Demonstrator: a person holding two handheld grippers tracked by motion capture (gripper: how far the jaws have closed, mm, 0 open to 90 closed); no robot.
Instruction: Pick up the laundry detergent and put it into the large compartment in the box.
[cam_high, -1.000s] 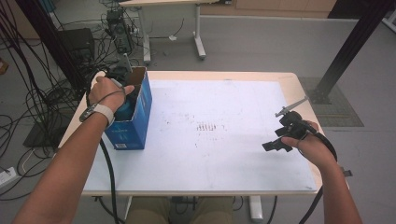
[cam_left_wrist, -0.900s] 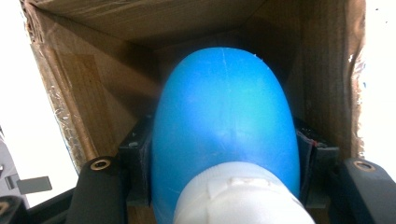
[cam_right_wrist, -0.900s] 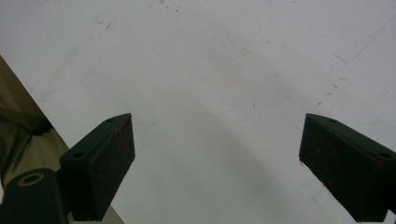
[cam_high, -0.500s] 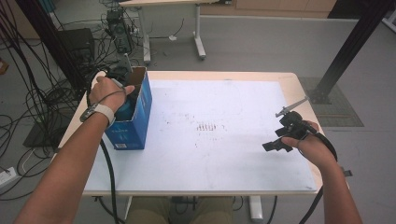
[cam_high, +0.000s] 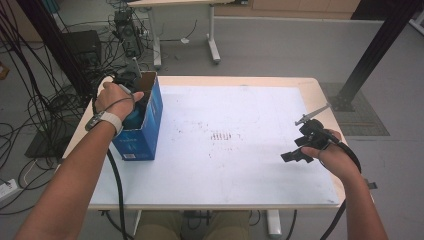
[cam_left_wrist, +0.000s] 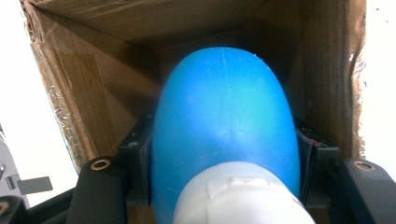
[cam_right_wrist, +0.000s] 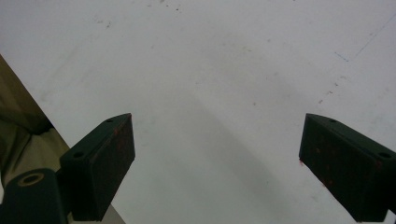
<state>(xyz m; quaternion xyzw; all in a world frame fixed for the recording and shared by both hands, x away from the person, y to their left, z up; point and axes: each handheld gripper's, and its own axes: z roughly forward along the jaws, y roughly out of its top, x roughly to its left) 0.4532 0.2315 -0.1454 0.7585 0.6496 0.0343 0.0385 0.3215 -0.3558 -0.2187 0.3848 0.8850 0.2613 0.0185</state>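
The blue bottle (cam_left_wrist: 224, 135) looked like smooth, faintly glossy plastic, its white cap (cam_left_wrist: 243, 198) matt and ridged. The box (cam_left_wrist: 116, 84) around it was raw brown cardboard inside, fibrous and dull, with printed blue paper outside. The desk (cam_high: 250, 165) top was matt white laminate, scuffed and speckled. The right gripper (cam_right_wrist: 217, 168) had matt black pads.

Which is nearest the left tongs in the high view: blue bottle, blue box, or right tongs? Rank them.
1. Blue bottle: clamped in the left tongs, inside the box.
2. Blue box: around them, table's left edge.
3. Right tongs: far right.
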